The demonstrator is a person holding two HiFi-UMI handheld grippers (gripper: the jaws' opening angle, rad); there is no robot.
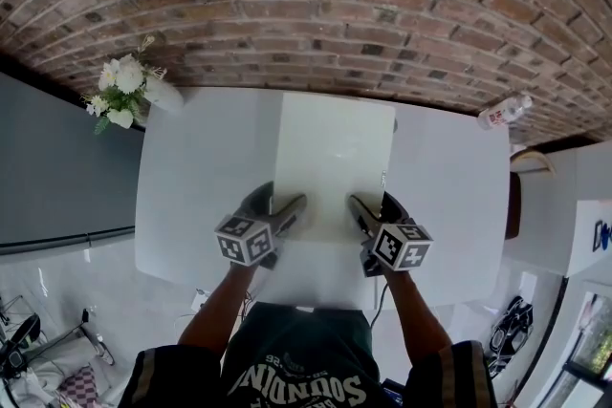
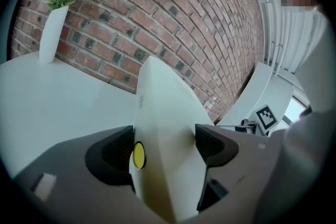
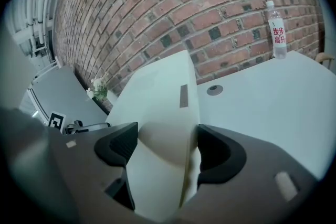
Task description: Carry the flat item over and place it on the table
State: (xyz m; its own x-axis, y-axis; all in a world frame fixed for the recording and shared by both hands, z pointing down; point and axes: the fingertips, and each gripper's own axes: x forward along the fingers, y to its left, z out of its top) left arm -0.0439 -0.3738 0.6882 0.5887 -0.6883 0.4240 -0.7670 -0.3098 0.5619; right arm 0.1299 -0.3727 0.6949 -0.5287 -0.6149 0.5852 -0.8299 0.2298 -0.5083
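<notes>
A flat white panel [image 1: 335,158] spans the middle of the white table [image 1: 191,196], its far edge near the brick wall. My left gripper [image 1: 279,205] is shut on the panel's near left edge, and my right gripper [image 1: 375,205] is shut on its near right edge. In the left gripper view the panel [image 2: 163,102] fills the gap of the left gripper [image 2: 165,144], a yellow dot showing on its side. The right gripper view shows the panel [image 3: 163,92] clamped in the right gripper [image 3: 165,147]. I cannot tell whether the panel touches the table.
A white vase of flowers [image 1: 129,91] stands at the table's far left corner. A water bottle [image 1: 505,112] stands at the far right corner. A round cable hole [image 3: 214,90] sits in the tabletop by the brick wall [image 1: 316,5].
</notes>
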